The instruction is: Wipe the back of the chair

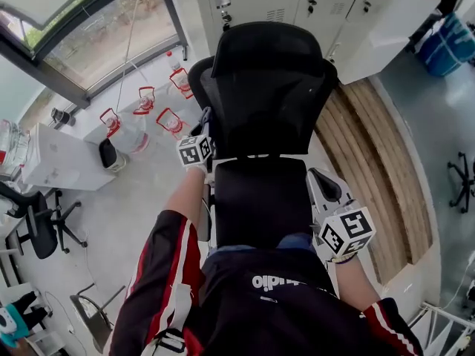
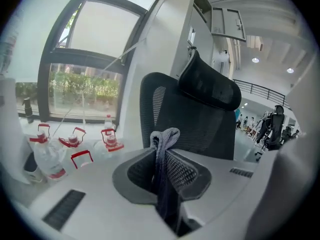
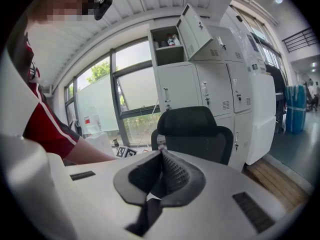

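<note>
At twelve o'clock from the person stands the black mesh office chair. Left tongs, at nine o'clock of the chair, pinch a grey cloth close to the left edge of its back. Right tongs, at five o'clock, are pressed together, holding nothing.

White lettering on the person's dark shirt, near in the head view, ends in "dio"; its first letters cannot be read.
</note>
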Motion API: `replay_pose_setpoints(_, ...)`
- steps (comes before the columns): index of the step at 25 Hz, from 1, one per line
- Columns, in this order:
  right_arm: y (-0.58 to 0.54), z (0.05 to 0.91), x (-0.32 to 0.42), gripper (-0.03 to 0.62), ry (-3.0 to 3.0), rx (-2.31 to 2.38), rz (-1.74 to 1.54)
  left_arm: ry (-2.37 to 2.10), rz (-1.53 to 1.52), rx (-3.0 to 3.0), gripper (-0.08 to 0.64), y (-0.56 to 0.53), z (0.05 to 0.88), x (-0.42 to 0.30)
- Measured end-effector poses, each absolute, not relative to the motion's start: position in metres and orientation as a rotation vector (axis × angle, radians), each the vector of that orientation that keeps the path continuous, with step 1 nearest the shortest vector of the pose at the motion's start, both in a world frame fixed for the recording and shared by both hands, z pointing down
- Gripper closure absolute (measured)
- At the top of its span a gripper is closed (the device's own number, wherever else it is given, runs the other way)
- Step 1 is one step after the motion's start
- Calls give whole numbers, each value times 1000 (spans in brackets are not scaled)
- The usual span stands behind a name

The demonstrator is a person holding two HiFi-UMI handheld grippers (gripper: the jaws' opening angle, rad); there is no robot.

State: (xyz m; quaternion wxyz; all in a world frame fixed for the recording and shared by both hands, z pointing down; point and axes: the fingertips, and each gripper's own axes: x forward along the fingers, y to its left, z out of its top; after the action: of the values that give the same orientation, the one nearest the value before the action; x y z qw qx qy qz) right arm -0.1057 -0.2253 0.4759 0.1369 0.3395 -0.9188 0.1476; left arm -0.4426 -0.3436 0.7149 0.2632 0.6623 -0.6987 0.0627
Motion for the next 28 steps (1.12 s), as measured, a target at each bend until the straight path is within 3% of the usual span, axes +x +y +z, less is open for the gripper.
replay_pose_setpoints(11,-199,455,-137,578,-2721,955,409,-1905,94,1811,503,-307,683,-465)
replay_pose_setpoints(18,-202,457,-100,578,-2720,1004,437,-1794,57,1895,503,-322,685,-376)
replay_pose_setpoints(28,-234,485,-4,578,-2643,1143,492,-1524,87,2008,503,-373,737,-192)
